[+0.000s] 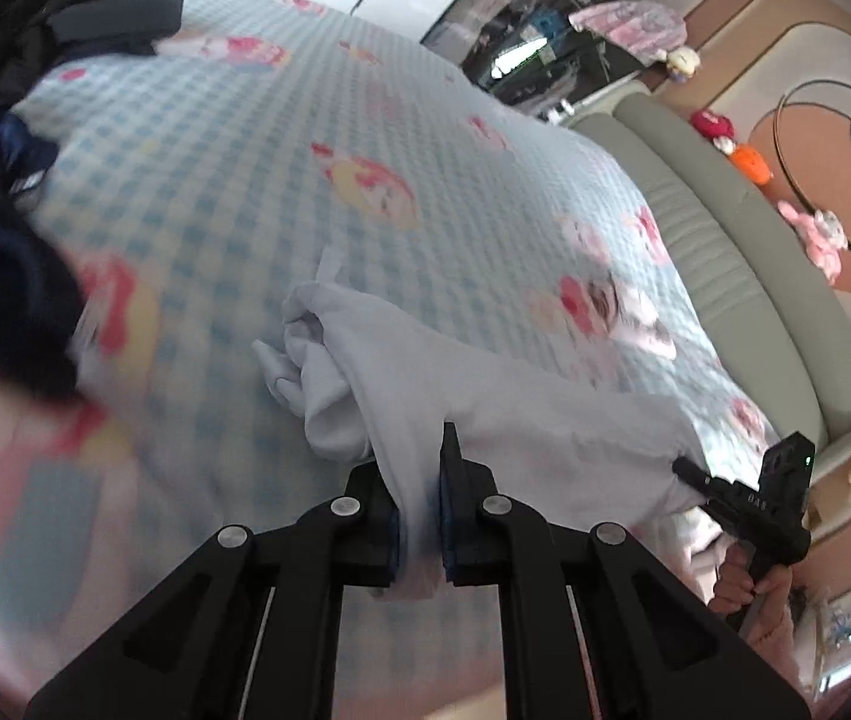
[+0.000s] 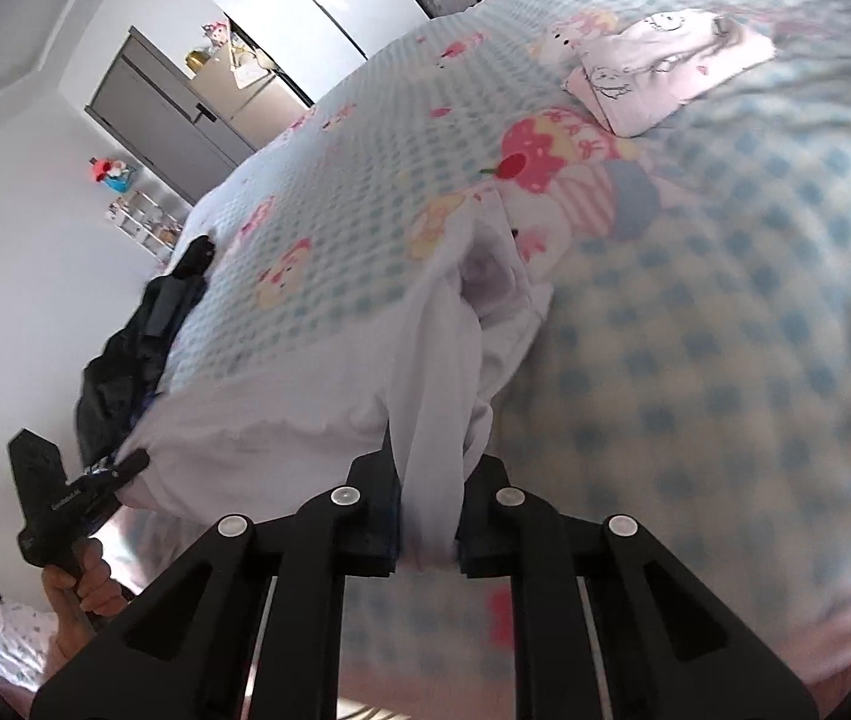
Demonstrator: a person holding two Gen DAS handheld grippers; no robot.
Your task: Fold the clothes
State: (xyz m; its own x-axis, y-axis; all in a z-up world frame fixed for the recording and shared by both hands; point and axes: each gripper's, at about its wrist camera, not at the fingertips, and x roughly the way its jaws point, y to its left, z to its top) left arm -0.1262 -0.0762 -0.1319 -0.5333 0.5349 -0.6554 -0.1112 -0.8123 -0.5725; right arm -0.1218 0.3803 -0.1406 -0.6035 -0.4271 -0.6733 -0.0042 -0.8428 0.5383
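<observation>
A white garment (image 1: 485, 402) hangs stretched over the bed between my two grippers. My left gripper (image 1: 419, 480) is shut on one edge of it, cloth bunched between the pads. In the right wrist view the same white garment (image 2: 443, 360) runs down into my right gripper (image 2: 428, 492), which is shut on another edge. Each view shows the other gripper at the garment's far end: the right gripper (image 1: 689, 471) held by a hand, and the left gripper (image 2: 137, 459) likewise. One sleeve end (image 1: 305, 324) lies crumpled on the bed cover.
The bed carries a blue-checked cartoon cover (image 1: 281, 150). A heap of dark clothes (image 1: 35, 42) sits at its far left corner, also the dark clothes (image 2: 137, 348). A folded pink printed piece (image 2: 665, 72) lies on the cover. A padded headboard (image 1: 743, 276) with plush toys borders the right.
</observation>
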